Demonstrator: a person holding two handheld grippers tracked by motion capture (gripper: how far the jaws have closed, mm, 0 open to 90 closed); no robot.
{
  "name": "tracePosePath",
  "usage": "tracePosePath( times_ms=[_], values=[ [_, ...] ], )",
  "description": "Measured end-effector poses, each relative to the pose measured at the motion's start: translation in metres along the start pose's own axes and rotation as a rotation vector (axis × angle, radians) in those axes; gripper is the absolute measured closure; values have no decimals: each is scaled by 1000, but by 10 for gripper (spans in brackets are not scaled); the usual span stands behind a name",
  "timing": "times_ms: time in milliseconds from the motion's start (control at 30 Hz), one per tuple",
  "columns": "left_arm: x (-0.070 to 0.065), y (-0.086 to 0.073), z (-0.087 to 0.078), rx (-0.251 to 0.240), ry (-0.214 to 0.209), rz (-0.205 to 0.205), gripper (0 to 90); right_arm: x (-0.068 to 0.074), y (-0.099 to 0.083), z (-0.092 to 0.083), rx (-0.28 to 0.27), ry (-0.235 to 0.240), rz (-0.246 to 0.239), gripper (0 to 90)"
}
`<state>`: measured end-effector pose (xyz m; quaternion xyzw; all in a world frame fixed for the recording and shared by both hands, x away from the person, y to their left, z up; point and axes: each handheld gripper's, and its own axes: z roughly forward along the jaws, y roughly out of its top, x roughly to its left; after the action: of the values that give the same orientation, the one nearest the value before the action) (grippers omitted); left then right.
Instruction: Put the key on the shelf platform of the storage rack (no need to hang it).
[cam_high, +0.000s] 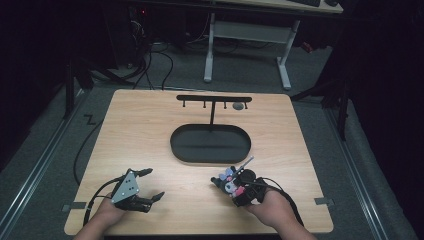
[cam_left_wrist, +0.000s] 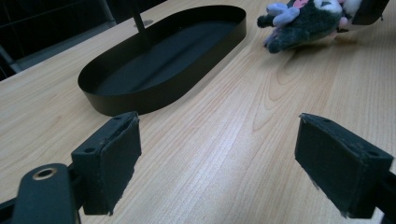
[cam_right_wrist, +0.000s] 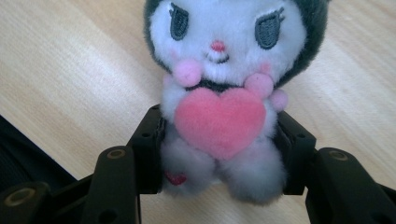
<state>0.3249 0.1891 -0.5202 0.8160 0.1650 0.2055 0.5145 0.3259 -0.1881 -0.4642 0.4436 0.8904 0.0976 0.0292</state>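
Note:
A small plush toy (cam_right_wrist: 219, 107) with a white face, dark hood and pink heart sits between the jaws of my right gripper (cam_right_wrist: 219, 154), which is shut on its body. In the high view the right gripper (cam_high: 235, 189) holds the toy (cam_high: 229, 181) just above the table, right of centre near the front edge. The toy (cam_left_wrist: 303, 21) also appears at the top right of the left gripper view. My left gripper (cam_high: 145, 185) rests at the front left of the table, open, with nothing between its pads (cam_left_wrist: 109, 161).
A black oval tray (cam_high: 210, 143) lies in the middle of the wooden table (cam_high: 150, 130), with a black T-shaped hook stand (cam_high: 214, 100) rising from its far side. A dark round item (cam_high: 238, 106) hangs near the stand's right end. Desk legs and cables lie beyond the table.

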Motion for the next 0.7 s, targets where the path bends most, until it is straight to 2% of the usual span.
tracePosePath(
  times_ms=[200, 233, 433, 567, 633, 700],
  values=[
    [0, 0, 0, -3, -3, -1, 154, -10, 5, -9, -17, -5, 21, 471],
    [1, 0, 0, -5, -5, -4, 154, -13, 8, -14, -31, -4, 38, 472],
    [5, 0, 1, -7, -2, -33, 154, -23, 17, -24, -43, -11, 41, 472],
    [6, 0, 2, -5, -4, -37, 154, -31, 23, -29, -65, -15, 60, 472],
    [5, 0, 2, -1, -2, -34, 154, -33, 24, -30, -67, -19, 54, 472],
    [4, 0, 2, 1, -6, -26, 154, -36, 29, -33, -78, -17, 72, 472]
  ],
)
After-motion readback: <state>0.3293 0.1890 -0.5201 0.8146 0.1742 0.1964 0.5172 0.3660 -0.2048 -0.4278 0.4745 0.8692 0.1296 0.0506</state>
